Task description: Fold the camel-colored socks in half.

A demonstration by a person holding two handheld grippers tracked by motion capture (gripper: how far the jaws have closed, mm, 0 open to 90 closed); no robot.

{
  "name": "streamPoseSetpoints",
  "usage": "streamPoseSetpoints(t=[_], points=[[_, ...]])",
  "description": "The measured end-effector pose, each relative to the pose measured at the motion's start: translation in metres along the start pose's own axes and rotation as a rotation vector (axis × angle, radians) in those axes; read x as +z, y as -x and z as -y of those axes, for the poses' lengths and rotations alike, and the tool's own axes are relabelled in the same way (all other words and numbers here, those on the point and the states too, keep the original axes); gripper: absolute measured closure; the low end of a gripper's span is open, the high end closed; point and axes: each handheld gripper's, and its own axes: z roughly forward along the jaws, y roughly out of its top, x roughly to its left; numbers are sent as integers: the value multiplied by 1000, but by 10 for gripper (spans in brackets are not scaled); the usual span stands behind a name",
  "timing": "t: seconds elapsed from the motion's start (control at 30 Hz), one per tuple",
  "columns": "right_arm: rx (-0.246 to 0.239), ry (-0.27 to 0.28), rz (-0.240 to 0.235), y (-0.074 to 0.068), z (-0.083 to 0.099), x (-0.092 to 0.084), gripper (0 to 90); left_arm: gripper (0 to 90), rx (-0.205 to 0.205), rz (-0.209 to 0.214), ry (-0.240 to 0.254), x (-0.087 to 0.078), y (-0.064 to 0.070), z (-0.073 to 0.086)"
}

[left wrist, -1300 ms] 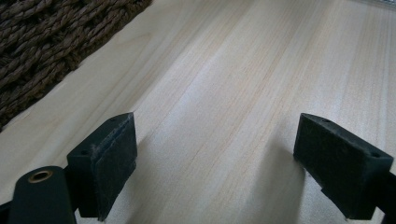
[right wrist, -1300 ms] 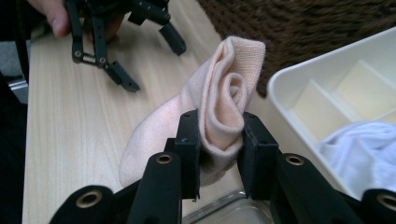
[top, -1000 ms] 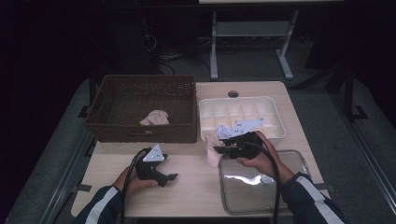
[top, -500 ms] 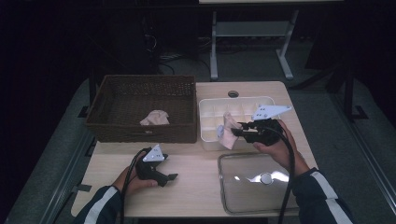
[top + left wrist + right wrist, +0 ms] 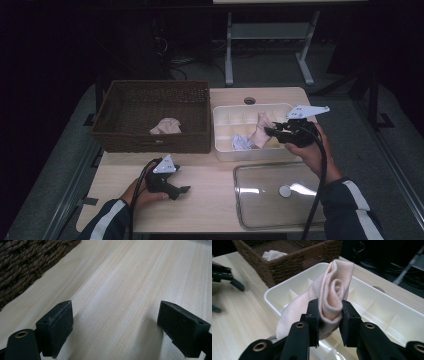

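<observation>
Now, from the high view, a rolled pink cloth (image 5: 261, 131) is seen pinched in the right tool (image 5: 270, 132) and carried above the white divided box (image 5: 224, 150) at the far right of the bench (image 5: 210, 200). A white crumpled piece (image 5: 241, 142) is already lodged in one of the box's near compartments, while another pink cloth (image 5: 166, 126) is left in the wicker basket (image 5: 150, 142). The clear lid (image 5: 250, 210) is laid flat in front of the box. The left tool (image 5: 181, 189) is rested on the bench, nothing in it.

Over to the left gripper view: the jaws are held wide apart above bare wood, with the basket's weave (image 5: 27, 262) at the upper left.

And the right gripper view: the jaws are clamped partway shut on the cloth roll (image 5: 332, 300), which is poised over the box (image 5: 387, 315), not yet lowered into a compartment. By the look of it, the sorting is partway done: this roll is to be placed, the basket's cloth fetched, and the lid probably fitted.
</observation>
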Motion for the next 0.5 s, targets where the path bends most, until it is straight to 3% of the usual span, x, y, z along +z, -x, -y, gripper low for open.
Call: streamPoseSetpoints(t=[0.27, 0.5], points=[[21, -11, 47, 11, 5, -3, 713, 123, 0, 0, -2, 0, 0, 0], [10, -64, 89, 13, 10, 11, 712, 123, -5, -3, -1, 0, 0, -1]])
